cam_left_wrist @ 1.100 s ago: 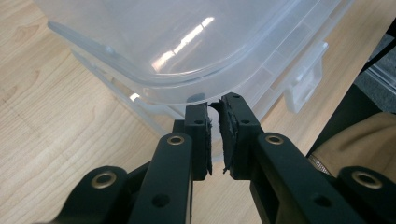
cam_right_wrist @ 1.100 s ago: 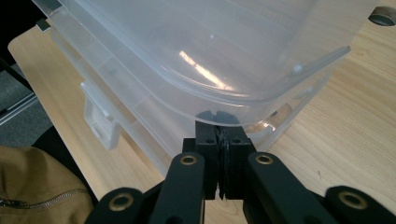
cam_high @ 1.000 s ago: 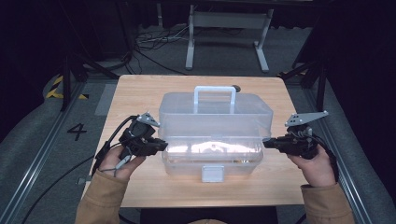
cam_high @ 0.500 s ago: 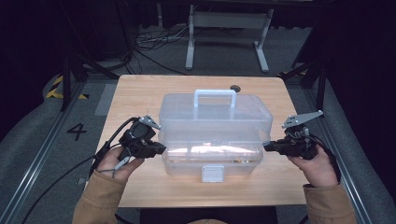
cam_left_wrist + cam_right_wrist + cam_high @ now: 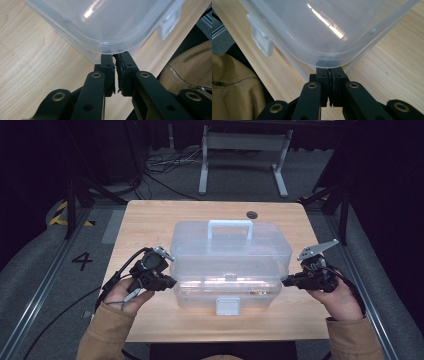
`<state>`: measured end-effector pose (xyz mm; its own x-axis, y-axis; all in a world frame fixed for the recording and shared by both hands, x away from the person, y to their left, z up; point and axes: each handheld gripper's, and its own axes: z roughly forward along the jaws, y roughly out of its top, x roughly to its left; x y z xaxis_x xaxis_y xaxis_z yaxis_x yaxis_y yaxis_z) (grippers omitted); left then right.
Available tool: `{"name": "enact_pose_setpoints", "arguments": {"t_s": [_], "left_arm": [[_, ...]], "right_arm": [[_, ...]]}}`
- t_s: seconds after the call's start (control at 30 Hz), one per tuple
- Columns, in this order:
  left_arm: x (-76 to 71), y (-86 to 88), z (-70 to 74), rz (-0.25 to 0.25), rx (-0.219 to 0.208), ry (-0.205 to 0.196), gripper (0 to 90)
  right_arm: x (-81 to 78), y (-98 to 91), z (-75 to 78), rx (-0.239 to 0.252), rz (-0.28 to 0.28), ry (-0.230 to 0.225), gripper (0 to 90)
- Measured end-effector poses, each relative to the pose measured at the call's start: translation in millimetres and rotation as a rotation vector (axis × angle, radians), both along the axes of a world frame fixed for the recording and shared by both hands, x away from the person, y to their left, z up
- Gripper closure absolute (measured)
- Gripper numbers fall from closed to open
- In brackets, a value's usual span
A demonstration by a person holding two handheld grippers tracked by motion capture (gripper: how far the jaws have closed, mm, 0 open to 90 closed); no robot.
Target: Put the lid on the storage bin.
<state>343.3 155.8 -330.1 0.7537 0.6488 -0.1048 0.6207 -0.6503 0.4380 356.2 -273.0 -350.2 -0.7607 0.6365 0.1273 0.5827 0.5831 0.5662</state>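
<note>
A clear plastic box (image 5: pixel 230 255) with a handle (image 5: pixel 230 225) on its lid stands in the middle of the wooden table (image 5: pixel 150 220). My left gripper (image 5: pixel 172 281) meets the box's front left corner, and its jaws have just been closing. In the left gripper view the tips (image 5: pixel 115 56) sit under the lid's rim (image 5: pixel 105 22) with only a thin slit between the pads; I see nothing in it. My right gripper (image 5: pixel 284 281) is at the front right corner. Its jaws (image 5: pixel 329 71) are shut, with the tips tucked under the lid's rim (image 5: pixel 324 30).
The box's white latch (image 5: pixel 227 306) hangs at the middle of its front side, near the table's front edge. A round hole (image 5: pixel 251 214) sits in the table behind the box. Tan sleeves (image 5: pixel 107 335) come in from below. Cables and a metal stand (image 5: pixel 240 150) lie on the floor beyond.
</note>
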Motion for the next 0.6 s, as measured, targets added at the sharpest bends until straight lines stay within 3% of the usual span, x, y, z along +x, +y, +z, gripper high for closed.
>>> {"name": "enact_pose_setpoints", "arguments": {"t_s": [0.6], "left_arm": [[3.0, -4.6, -9.3, -0.02, 0.054, 0.056, 83.7]], "right_arm": [[2.3, 5.0, -8.9, -0.062, 0.033, 0.051, 87.0]]}}
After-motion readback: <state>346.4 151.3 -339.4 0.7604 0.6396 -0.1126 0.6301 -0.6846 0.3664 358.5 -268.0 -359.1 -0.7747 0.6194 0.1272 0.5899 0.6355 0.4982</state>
